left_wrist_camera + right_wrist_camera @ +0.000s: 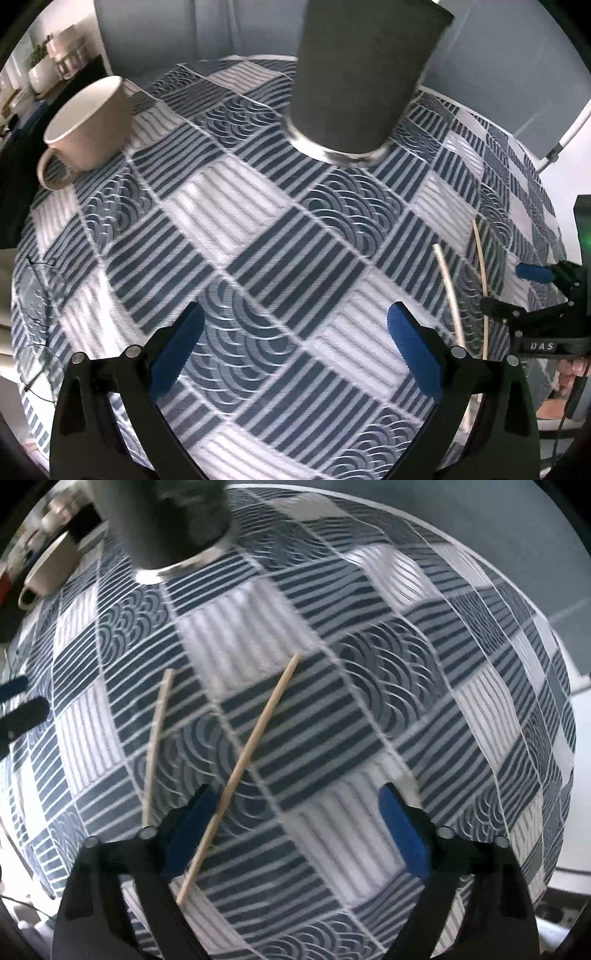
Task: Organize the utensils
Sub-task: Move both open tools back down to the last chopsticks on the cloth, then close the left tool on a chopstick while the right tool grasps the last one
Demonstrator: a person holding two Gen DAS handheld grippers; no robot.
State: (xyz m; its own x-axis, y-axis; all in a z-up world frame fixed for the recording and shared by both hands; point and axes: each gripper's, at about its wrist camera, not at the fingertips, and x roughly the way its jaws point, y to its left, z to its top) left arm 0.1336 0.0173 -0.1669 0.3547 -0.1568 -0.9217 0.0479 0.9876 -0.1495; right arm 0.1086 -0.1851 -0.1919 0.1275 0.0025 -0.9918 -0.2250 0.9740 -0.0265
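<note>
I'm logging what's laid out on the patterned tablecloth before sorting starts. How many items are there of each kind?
Chopsticks: 2, one nearer the left and one between the right tongs' fingers, both lying flat on the cloth.
Dark tumbler: 1.
Beige mug: 1.
Total: 4.

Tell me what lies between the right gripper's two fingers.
In the right wrist view, the right gripper is open over the patterned tablecloth; one chopstick lies slantwise beside its left finger, nothing else.
</note>
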